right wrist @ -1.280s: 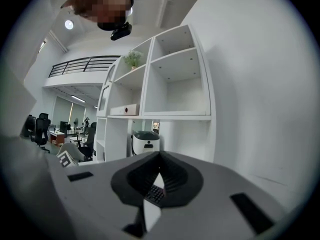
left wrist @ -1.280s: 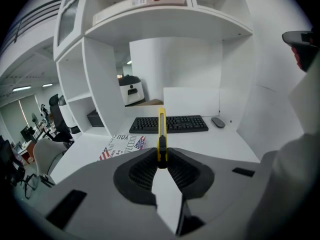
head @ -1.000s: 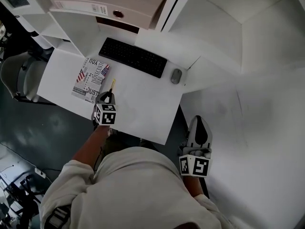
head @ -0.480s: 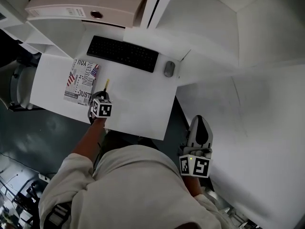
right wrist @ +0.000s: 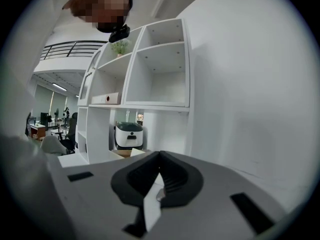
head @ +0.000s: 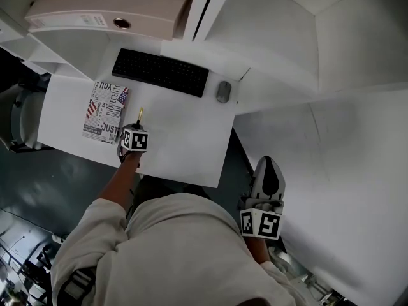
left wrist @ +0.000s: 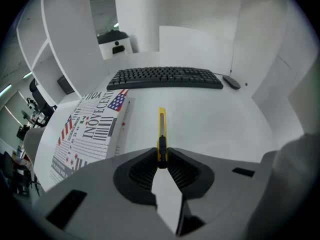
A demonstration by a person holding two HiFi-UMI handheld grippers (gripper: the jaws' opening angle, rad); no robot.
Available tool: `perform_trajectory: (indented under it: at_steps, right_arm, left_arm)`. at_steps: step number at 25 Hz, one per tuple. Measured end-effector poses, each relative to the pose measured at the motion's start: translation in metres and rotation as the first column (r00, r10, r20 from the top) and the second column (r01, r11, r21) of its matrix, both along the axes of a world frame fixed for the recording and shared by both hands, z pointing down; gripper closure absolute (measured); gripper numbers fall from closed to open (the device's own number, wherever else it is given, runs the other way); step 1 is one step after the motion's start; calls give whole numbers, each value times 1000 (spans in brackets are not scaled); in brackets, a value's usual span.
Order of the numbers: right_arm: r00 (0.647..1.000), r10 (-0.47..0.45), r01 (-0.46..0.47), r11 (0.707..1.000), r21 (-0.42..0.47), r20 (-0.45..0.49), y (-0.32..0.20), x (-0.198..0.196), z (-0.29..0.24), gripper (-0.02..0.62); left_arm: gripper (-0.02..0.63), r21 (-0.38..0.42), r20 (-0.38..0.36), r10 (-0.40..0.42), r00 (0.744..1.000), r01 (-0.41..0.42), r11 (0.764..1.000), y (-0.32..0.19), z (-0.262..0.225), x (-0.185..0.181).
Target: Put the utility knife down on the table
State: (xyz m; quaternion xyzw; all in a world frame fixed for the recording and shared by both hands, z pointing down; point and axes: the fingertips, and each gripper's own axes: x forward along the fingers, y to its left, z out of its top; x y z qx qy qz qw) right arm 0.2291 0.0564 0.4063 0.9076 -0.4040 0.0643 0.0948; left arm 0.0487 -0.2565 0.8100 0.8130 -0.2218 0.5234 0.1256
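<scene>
A slim yellow utility knife (left wrist: 161,129) with a black slider sticks out from my left gripper (left wrist: 162,153), whose jaws are shut on its rear end. Its tip points toward the keyboard, low over the white table (left wrist: 215,121). From the head view the knife (head: 139,115) shows just ahead of the left gripper (head: 136,127), right of the printed booklet (head: 102,110). Whether the knife touches the tabletop I cannot tell. My right gripper (head: 268,174) hangs off the table's right side, beside the person's body. Its jaws are shut with nothing in them (right wrist: 159,155), and it points at white shelves.
A black keyboard (head: 160,72) and a grey mouse (head: 222,92) lie at the table's back. The stars-and-text booklet (left wrist: 90,131) lies just left of the knife. A beige binder box (head: 108,8) sits on the shelf unit behind. An office chair (head: 22,116) stands at the left.
My left gripper has sunk toward the tabletop with the knife still clamped, tilting more steeply down. The right gripper has stayed where it was.
</scene>
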Motion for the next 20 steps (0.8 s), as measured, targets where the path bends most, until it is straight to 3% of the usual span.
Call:
perform_trajectory:
  at_steps: [20]
  right_arm:
    - [1000,19,-20,1000,9,17,11,11,5,592]
  left_arm:
    - [541,-60,117,35,992,-28,998,11,22,-1]
